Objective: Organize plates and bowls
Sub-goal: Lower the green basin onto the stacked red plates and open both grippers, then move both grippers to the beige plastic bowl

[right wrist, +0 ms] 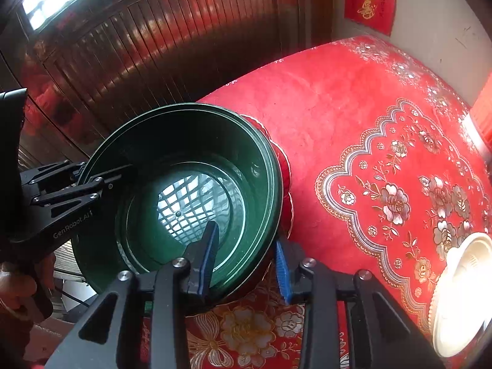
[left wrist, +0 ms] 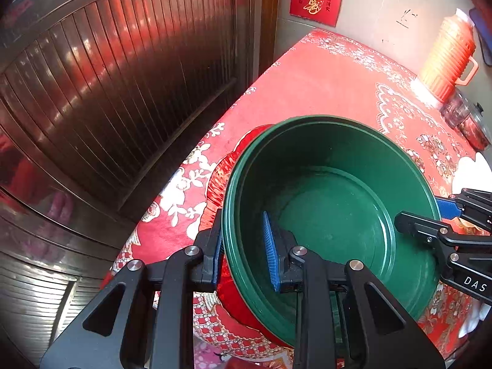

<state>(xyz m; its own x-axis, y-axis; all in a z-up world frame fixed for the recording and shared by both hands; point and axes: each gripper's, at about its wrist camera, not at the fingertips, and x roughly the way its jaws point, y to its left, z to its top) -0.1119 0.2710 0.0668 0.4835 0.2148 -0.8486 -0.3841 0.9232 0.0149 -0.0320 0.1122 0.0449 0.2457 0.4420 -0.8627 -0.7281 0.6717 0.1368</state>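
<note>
left gripper: clamped on green bowl rim | right gripper: slightly parted, straddling rim

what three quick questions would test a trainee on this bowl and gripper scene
1. True or false: the green bowl is lying upside down.
2. What is directly under the bowl? A) a red plate B) a metal tray C) a wooden board
3. Where do the two fingers of the left gripper stand relative to the bowl's rim?

Key: 1 false, it is open side up. 2 A. 3 one finger inside the bowl, one outside, with the rim between them.
</note>
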